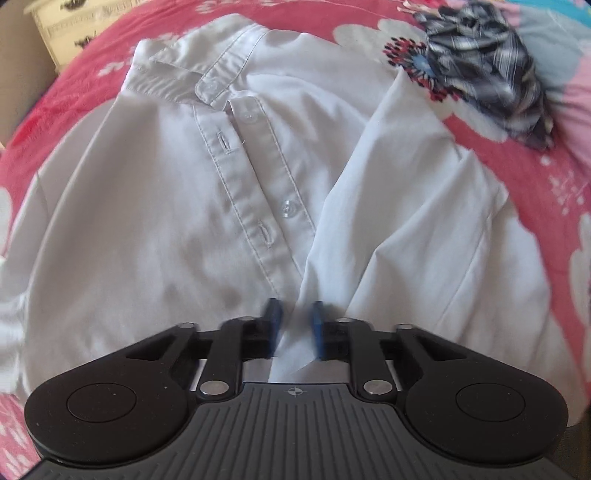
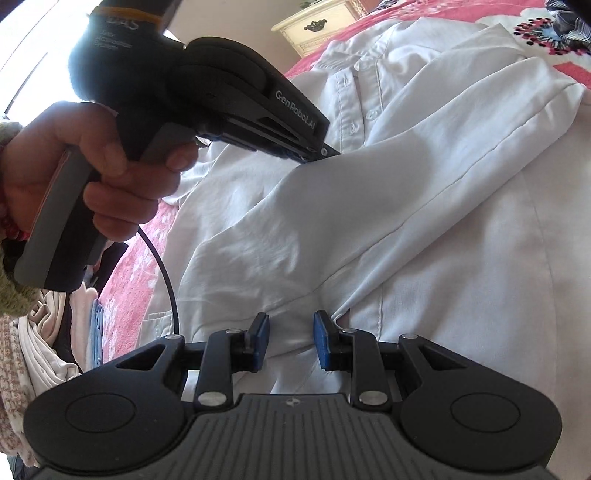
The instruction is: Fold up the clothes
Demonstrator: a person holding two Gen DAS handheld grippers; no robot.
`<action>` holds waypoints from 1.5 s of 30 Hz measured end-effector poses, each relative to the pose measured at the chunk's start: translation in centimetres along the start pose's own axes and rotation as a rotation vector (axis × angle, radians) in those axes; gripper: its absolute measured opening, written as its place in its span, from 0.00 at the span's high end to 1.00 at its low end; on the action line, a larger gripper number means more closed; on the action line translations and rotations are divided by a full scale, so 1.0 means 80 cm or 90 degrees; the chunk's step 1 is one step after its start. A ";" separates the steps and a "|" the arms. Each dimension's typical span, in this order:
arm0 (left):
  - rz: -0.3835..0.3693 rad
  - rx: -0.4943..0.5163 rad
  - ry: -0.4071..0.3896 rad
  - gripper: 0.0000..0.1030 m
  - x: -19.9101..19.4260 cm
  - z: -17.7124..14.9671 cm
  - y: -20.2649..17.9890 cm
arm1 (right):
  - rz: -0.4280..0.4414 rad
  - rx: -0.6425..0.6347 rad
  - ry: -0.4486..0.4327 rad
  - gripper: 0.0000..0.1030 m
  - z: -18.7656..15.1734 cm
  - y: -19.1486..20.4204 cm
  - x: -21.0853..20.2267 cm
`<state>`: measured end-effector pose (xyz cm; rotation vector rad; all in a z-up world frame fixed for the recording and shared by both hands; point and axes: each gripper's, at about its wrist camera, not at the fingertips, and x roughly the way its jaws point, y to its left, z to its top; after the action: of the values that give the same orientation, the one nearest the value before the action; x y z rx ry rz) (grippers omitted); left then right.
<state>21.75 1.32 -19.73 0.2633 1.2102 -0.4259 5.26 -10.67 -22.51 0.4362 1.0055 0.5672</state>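
A white button-up shirt lies front up on the bed, collar at the far end, with one sleeve folded in across the chest. My left gripper points steeply down at the button placket, and white cloth fills the gap between its blue pads. Seen from the right wrist, its tip is pinched on a raised fold of the shirt. My right gripper sits lower on the shirt with a thick fold of cloth between its pads. Creases gather at the right pad.
The pink flowered bedspread lies under the shirt. A crumpled grey plaid garment sits at the far right. A cream nightstand stands beyond the bed. A person's hand holds the left tool, and a pile of clothes lies below it.
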 end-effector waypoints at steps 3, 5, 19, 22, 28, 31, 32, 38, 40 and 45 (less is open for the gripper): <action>0.035 0.022 -0.035 1.00 -0.012 -0.002 -0.009 | -0.001 0.001 0.001 0.74 -0.002 -0.001 -0.003; 0.086 0.021 -0.067 1.00 -0.021 0.002 -0.005 | -0.001 0.000 0.002 0.74 -0.001 -0.001 -0.004; 0.078 0.128 -0.175 0.62 -0.019 0.127 -0.078 | 0.018 0.021 0.008 0.74 0.004 -0.013 -0.013; 0.076 0.207 -0.166 0.61 0.012 0.154 -0.125 | 0.017 0.015 0.008 0.74 0.004 -0.013 -0.013; 0.056 0.225 -0.114 0.82 0.066 0.197 -0.155 | 0.030 0.021 0.010 0.74 0.005 -0.019 -0.013; 0.002 0.123 -0.113 1.00 0.066 0.210 -0.131 | 0.034 0.023 0.010 0.74 0.006 -0.020 -0.011; -0.019 0.080 -0.126 1.00 0.061 0.212 -0.119 | 0.035 0.023 0.010 0.74 0.006 -0.020 -0.010; -0.148 -0.199 -0.213 1.00 0.048 0.190 -0.028 | 0.036 0.018 0.010 0.74 0.007 -0.019 -0.008; -0.177 -0.263 -0.229 1.00 0.052 0.179 -0.009 | 0.036 0.017 0.009 0.74 0.007 -0.020 -0.009; -0.217 -0.353 -0.241 1.00 0.066 0.170 0.009 | 0.090 0.119 -0.058 0.71 0.021 -0.058 -0.042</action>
<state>35.11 -4.61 -20.15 -0.4879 0.9529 -0.3940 6.48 -16.52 -22.22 0.6975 0.9485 0.5769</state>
